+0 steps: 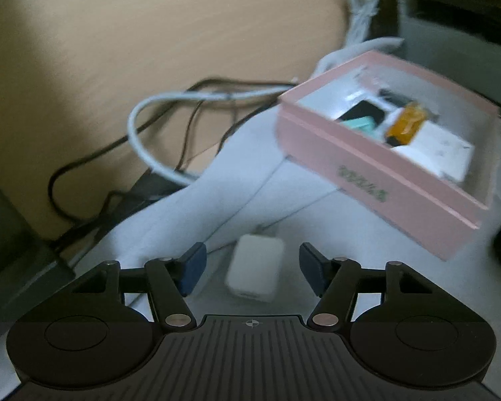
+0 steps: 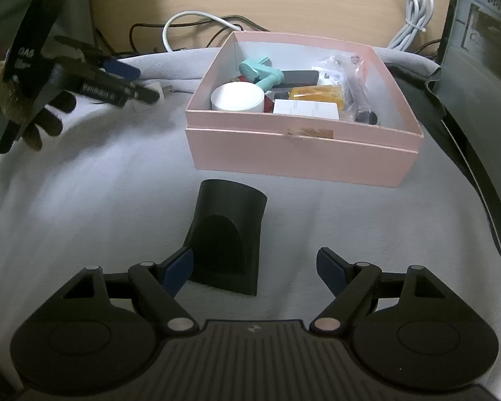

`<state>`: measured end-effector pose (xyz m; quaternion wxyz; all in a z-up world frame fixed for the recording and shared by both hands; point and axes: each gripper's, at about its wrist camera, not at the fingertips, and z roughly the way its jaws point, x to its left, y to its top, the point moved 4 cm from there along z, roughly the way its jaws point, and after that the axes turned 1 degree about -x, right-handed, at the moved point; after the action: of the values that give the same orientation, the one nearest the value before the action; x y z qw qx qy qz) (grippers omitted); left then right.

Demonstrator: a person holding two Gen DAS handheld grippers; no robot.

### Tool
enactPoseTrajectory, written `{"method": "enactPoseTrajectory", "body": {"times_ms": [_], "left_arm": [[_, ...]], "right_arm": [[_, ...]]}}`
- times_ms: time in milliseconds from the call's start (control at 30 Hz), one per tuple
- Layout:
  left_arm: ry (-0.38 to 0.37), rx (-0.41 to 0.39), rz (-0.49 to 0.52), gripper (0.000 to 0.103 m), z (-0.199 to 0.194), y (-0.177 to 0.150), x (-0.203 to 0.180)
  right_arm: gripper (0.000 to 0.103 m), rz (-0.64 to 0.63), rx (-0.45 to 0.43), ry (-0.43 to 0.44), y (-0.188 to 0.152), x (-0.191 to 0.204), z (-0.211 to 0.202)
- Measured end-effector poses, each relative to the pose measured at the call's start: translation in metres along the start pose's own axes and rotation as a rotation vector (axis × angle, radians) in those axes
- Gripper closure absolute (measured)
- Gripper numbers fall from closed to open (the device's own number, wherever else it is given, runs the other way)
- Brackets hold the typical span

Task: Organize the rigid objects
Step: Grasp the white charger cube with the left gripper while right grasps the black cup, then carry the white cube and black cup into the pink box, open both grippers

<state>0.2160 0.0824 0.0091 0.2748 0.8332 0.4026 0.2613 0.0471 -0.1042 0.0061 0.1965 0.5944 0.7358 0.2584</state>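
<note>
The left gripper (image 1: 249, 272) hangs low over the pale grey cloth (image 1: 237, 200) with its blue-padded fingers (image 1: 192, 269) spread wide, nothing between them touching either pad; the small white plug-in charger block (image 1: 254, 272) lies on the cloth in the gap between them, apart from both. In the right wrist view this same gripper (image 2: 135, 82) reaches in from the far left, held by a dark-gloved hand (image 2: 41, 117) and angled down toward the cloth beside the charger's prongs. The right gripper (image 2: 255, 272) is level and low, its jaws likewise released and wide; the black plastic nozzle-shaped piece (image 2: 227, 237) lies on the cloth between them, its flank at or just beside the left pad (image 2: 178, 270) and well apart from the right one. Beyond it stands the open pink cardboard box (image 2: 300, 153), holding a white round tin (image 2: 238, 97), a teal plastic tool (image 2: 259, 71), an amber packet (image 2: 317, 93) and a white card box (image 2: 305, 109). White and black cables (image 1: 157, 123) lie behind the cloth on the wooden desk (image 1: 150, 33).
</note>
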Motion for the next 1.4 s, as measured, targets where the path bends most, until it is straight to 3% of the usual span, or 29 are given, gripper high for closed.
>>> {"method": "enactPoseTrajectory", "body": {"times_ms": [100, 233, 433, 667, 833, 900, 967, 1200, 1400], "left_arm": [[0.003, 0.043, -0.035, 0.037, 0.014, -0.001, 0.005], [-0.058, 0.069, -0.142, 0.057, 0.023, -0.001, 0.008], [-0.103, 0.082, -0.407, 0.056, 0.026, -0.008, 0.027], [-0.04, 0.045, -0.329, 0.066, 0.009, -0.015, 0.009], [-0.127, 0.007, -0.358, 0.066, -0.035, -0.044, -0.013], [-0.151, 0.006, -0.333, 0.066, -0.054, -0.059, -0.025], [-0.168, 0.007, -0.309, 0.066, -0.074, -0.077, -0.039], [-0.264, 0.044, -0.284, 0.066, -0.116, -0.128, -0.074], [-0.328, 0.038, -0.281, 0.066, -0.132, -0.135, -0.088]], "right_arm": [[0.022, 0.0, -0.001, -0.002, 0.0, 0.001, 0.001], [0.022, -0.003, -0.002, -0.004, 0.001, 0.0, 0.002], [0.022, 0.006, -0.013, -0.004, 0.002, 0.009, 0.011], [0.022, 0.059, 0.011, -0.022, 0.01, 0.016, 0.023], [0.022, 0.098, 0.007, -0.051, 0.018, 0.022, 0.03], [0.028, 0.104, 0.005, -0.072, 0.019, 0.024, 0.031], [0.051, 0.092, 0.004, -0.084, 0.019, 0.027, 0.03], [0.051, 0.091, -0.007, -0.04, 0.006, 0.056, 0.001], [0.051, 0.111, -0.042, -0.05, -0.01, 0.085, -0.028]]}}
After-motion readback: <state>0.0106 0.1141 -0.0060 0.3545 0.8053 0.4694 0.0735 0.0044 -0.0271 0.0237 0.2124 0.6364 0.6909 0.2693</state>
